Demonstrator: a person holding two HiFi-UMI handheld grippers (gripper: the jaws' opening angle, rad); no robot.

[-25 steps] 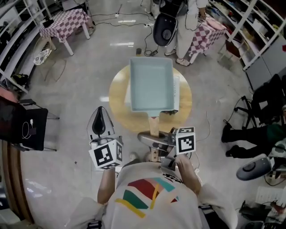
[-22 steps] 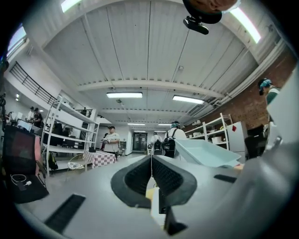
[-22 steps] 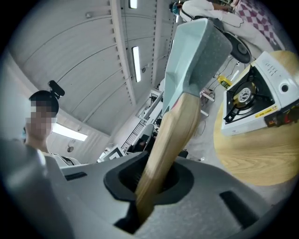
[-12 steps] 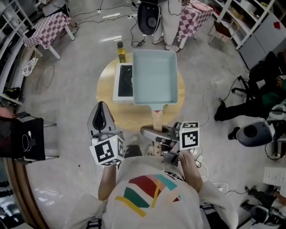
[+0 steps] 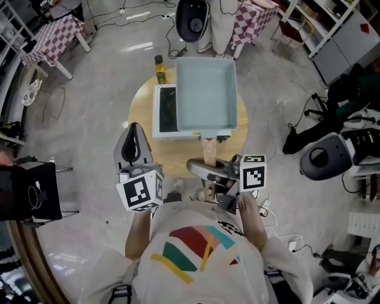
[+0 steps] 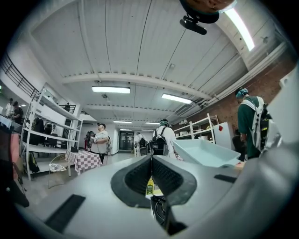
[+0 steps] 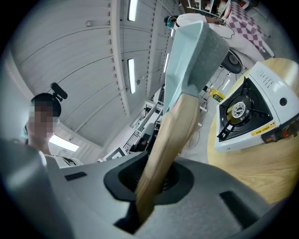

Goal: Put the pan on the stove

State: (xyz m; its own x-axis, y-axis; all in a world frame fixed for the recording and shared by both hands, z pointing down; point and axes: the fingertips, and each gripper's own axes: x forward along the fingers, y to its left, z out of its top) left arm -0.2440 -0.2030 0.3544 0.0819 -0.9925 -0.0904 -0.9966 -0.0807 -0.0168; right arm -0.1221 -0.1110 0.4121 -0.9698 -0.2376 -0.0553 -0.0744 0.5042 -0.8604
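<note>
A light-blue rectangular pan (image 5: pixel 205 95) with a wooden handle (image 5: pixel 209 151) hangs over the round wooden table (image 5: pixel 144 155). It covers the right part of the white single-burner stove (image 5: pixel 164 111). My right gripper (image 5: pixel 205 172) is shut on that handle near the table's front edge. In the right gripper view the handle (image 7: pixel 168 138) runs up from my right gripper (image 7: pixel 156 183) to the pan (image 7: pixel 191 59), with the stove (image 7: pixel 247 110) below and to the right. My left gripper (image 5: pixel 134 132) is shut and holds nothing, left of the pan; the left gripper (image 6: pixel 150 162) shows its pads pressed together.
A yellow bottle (image 5: pixel 160 69) stands on the table behind the stove. A person (image 5: pixel 222 24) stands beyond the table beside a black round chair (image 5: pixel 195 18). Checkered tables (image 5: pixel 50 37) and shelving (image 5: pixel 323 29) line the room. Cables lie on the floor.
The pan has shifted right relative to the stove, so the stove's left part and burner now show beside it. My right gripper keeps its hold on the handle; the left stays shut.
</note>
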